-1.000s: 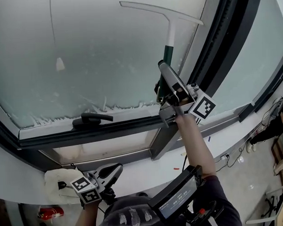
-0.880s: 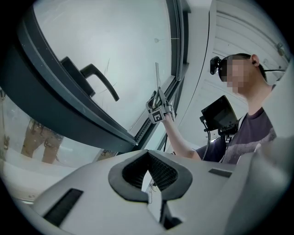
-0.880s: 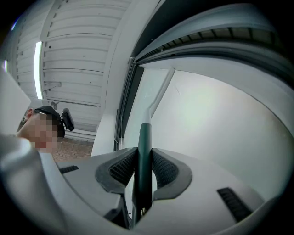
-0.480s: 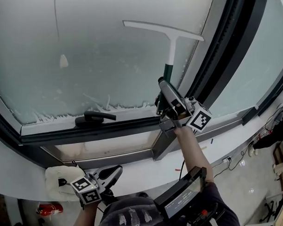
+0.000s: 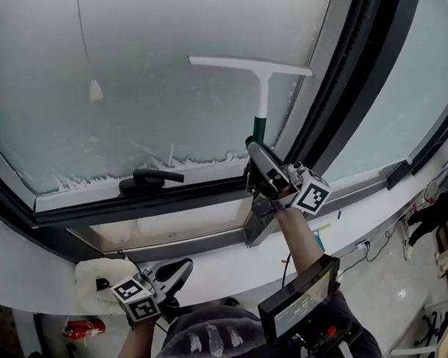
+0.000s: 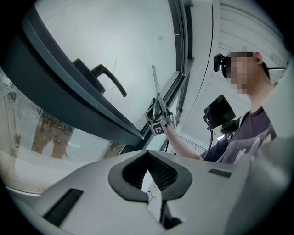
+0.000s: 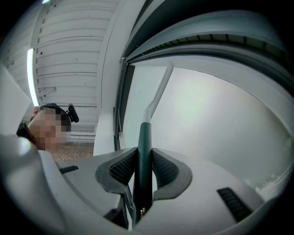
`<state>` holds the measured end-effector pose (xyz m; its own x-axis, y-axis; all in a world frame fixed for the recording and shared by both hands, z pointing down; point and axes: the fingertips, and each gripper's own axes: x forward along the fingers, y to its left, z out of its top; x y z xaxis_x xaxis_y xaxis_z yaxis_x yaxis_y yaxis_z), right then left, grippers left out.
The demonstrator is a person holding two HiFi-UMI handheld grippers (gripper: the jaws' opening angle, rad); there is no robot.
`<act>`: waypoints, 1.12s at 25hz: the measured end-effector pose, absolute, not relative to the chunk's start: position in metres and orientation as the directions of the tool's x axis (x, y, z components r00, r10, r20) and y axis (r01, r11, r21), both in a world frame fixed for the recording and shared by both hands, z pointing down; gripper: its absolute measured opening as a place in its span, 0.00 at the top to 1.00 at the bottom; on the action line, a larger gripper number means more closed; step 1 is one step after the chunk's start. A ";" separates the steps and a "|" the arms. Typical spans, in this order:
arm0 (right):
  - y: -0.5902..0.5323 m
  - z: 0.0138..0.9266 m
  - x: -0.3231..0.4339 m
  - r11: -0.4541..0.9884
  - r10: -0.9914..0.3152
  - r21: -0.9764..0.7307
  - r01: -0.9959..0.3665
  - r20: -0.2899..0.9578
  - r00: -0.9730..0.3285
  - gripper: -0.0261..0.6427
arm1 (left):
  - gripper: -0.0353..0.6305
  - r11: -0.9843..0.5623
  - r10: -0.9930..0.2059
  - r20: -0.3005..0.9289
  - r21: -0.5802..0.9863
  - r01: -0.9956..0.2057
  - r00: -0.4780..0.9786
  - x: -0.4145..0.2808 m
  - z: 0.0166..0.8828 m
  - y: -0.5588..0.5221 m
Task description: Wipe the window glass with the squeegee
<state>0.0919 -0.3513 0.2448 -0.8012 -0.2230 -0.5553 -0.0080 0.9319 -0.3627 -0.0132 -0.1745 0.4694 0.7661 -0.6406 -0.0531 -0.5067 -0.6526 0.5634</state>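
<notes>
Holding the squeegee (image 5: 262, 92) by its dark green handle, the right gripper (image 5: 255, 150) is raised in front of the window glass (image 5: 147, 74). In the right gripper view its fingers (image 7: 120, 167) press on the handle from both sides. The handle rises between them, first green and then white. The long white blade lies across the right part of the pane, almost level, with its right end a little lower. That end is near the dark window frame (image 5: 345, 89). The blade looks to be against the glass, but I cannot tell for sure if it touches.

White streaky residue (image 5: 172, 160) runs along the lower edge of the pane, and a small white mark (image 5: 95, 91) sits higher at the left. A black window handle (image 5: 150, 178) is on the lower frame, left of the right gripper.

The left gripper (image 5: 184, 265) is low and near the person, over the white sill (image 5: 227, 273), well apart from the squeegee. Its fingers (image 6: 133, 170) are closed, with the tips meeting and nothing between them. A white cloth (image 5: 92, 278) lies on the sill just left of this gripper. Nearer and further left there is a small red object (image 5: 82, 330), too unclear to name. A dark screen (image 5: 298, 300) is fixed at the person's right forearm.
</notes>
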 end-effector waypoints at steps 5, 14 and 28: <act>-0.346 0.264 0.093 0.919 -0.235 -0.393 0.000 -0.550 -0.802 0.81 | 0.94 -0.653 -0.640 -0.051 0.562 -0.508 0.766 -0.012 0.470 -0.170; -0.342 0.299 0.094 0.897 -0.249 -0.441 0.013 -0.532 -0.809 0.81 | 0.94 -0.636 -0.654 -0.039 0.568 -0.522 0.755 -0.011 0.474 -0.165; -0.337 0.334 0.097 0.869 -0.278 -0.495 0.014 -0.512 -0.813 0.81 | 0.94 -0.624 -0.679 -0.054 0.567 -0.538 0.732 -0.004 0.467 -0.161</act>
<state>0.0972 -0.3366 0.3343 -0.8131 -0.2778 -0.5115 0.0142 0.8690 -0.4945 -0.0037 -0.1614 0.4668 0.7319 -0.6793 -0.0536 -0.5379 -0.6242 0.5666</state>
